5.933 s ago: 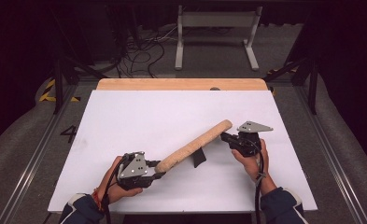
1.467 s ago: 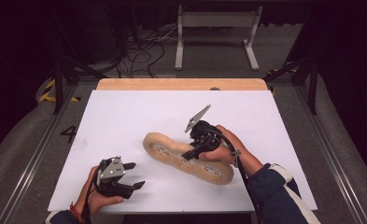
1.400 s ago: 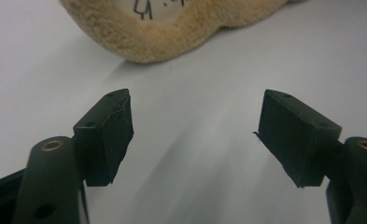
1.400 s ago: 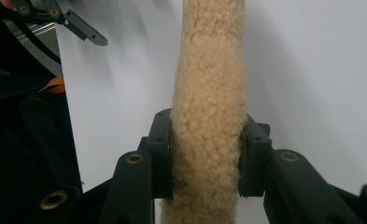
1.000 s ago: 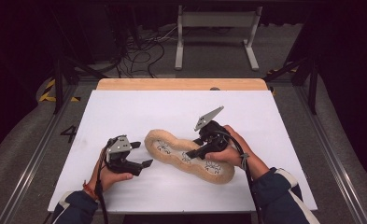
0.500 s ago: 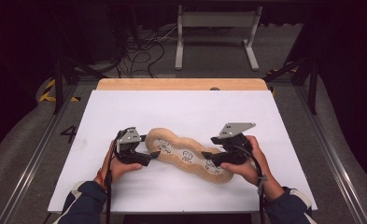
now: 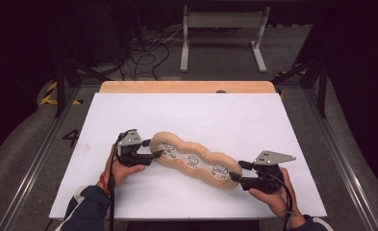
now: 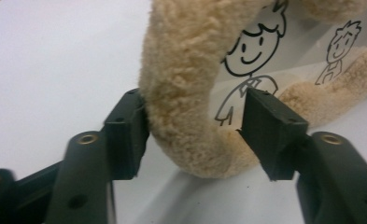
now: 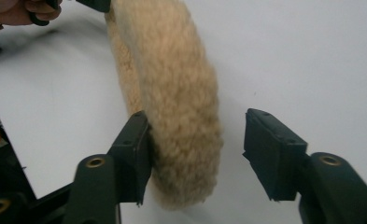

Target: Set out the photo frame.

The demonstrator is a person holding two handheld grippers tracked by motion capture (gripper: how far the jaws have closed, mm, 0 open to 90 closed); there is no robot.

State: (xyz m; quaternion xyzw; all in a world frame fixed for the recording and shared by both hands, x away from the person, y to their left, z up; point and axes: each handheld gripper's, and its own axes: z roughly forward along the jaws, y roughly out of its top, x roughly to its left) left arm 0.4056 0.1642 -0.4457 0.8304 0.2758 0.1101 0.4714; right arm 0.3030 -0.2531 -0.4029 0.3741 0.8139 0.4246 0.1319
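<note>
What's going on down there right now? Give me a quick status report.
Left gripper open, jaws astride one end of the fuzzy tan case. Right gripper open at the other end, one jaw against the fur. Case flat on the white table. Nothing in the way.

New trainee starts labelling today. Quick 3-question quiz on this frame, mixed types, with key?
1. True or false: the plush mat lies on the white table.
2. Where is each gripper relative to the mat? A) both at one end B) one at each end C) both away from it
3. What is printed on the mat's inner panel?

Key: 1 true. 2 B: left gripper, right gripper, jaws open astride the fleece rim. 3 cartoon figures.
</note>
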